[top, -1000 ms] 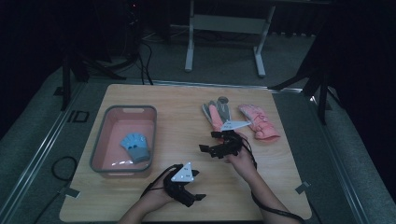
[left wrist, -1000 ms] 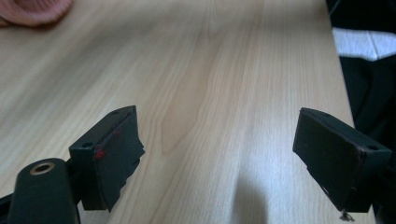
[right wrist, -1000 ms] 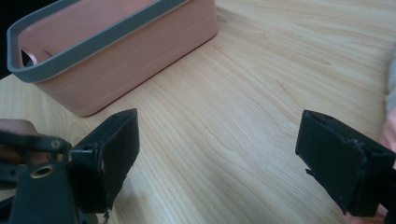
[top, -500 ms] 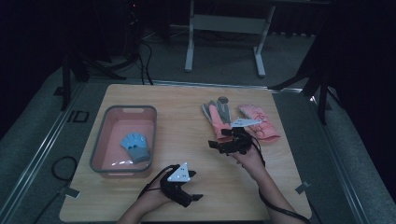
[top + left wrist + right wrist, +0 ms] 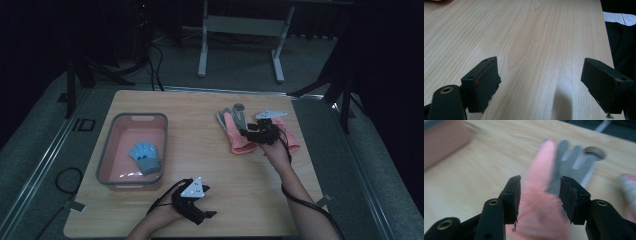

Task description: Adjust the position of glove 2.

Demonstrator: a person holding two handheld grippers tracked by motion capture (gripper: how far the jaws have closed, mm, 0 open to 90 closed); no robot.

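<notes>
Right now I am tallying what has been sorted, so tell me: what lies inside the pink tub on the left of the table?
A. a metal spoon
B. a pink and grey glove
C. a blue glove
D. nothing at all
C: in the high view a blue glove lies on the floor of the pink tub, while the pink and grey glove is out on the table.

The right gripper (image 5: pixel 248 133) has travelled away from the person, from the bare wood near the table's middle to the pink-and-grey fabric glove (image 5: pixel 235 131) beyond it, where its jaws have just been closing with the glove's pink cuff between them.
</notes>
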